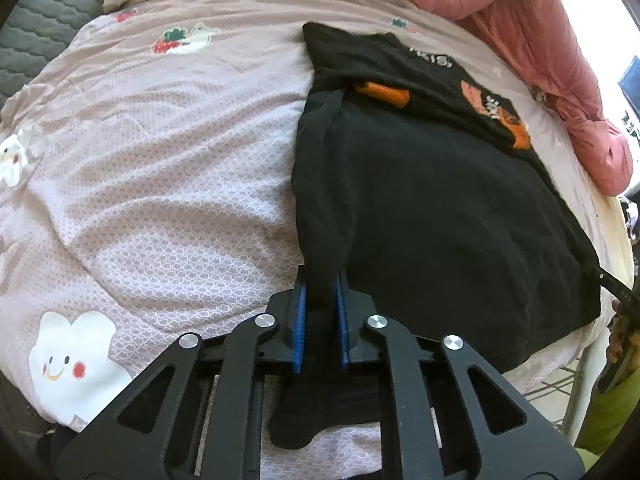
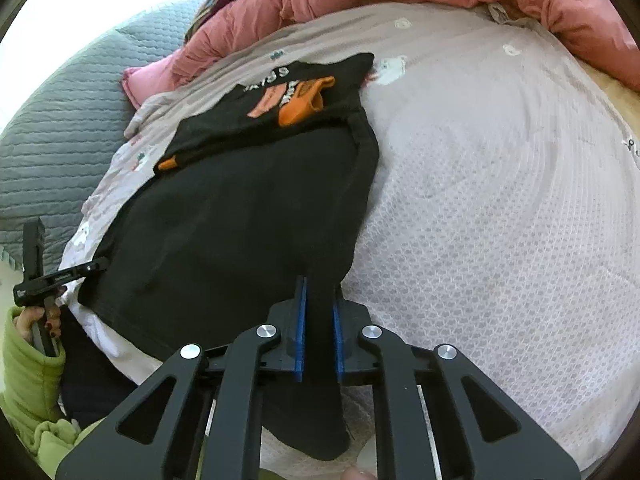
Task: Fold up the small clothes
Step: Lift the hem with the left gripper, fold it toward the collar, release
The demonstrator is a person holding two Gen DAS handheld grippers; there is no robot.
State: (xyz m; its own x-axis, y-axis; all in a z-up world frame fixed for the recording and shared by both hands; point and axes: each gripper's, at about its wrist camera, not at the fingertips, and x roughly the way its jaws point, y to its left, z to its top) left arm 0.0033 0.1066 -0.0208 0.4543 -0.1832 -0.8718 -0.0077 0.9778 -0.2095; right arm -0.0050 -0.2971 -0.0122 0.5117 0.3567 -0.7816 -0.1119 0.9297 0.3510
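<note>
Left wrist: left gripper [image 1: 322, 312] pinching near left corner of black shirt [image 1: 440, 200] on bedspread [image 1: 160, 152]; print half hidden by fold.

Right wrist: right gripper [image 2: 319, 320] pinching shirt [image 2: 240, 220] near right corner; shirt lettering blurred.

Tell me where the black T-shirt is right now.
The black T-shirt lies on the pink patterned quilt, right of centre in the left wrist view, its near hem corners pinched by both grippers.
</note>
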